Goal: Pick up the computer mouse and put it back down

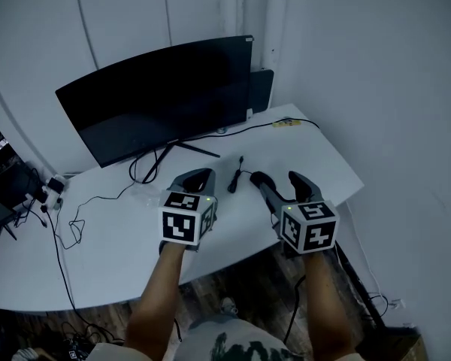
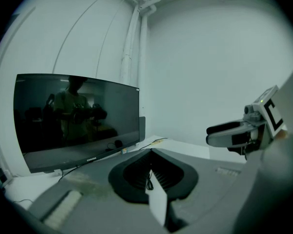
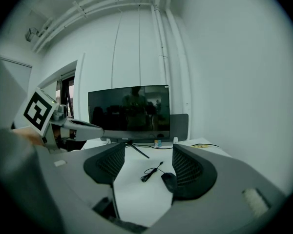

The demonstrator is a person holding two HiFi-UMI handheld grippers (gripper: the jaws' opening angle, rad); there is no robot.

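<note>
The black computer mouse (image 3: 169, 181) lies on the white desk (image 1: 120, 232) ahead of my right gripper (image 3: 149, 152), close to the inner side of its right-hand jaw. Its thin cable (image 1: 233, 180) lies coiled just left of it. The right gripper (image 1: 276, 177) hovers over the desk's front part, open, with nothing between its jaws. In the head view the mouse is hard to tell from the dark fingers. My left gripper (image 1: 198, 176) hovers beside it to the left, shut and empty, only a sliver of desk showing between its pads (image 2: 136, 172).
A wide dark monitor (image 1: 158, 96) on a thin stand fills the back of the desk. Loose cables (image 1: 68, 224) trail over the left side, and a small yellow-marked item (image 1: 286, 123) lies at the back right. White walls close in behind and to the right.
</note>
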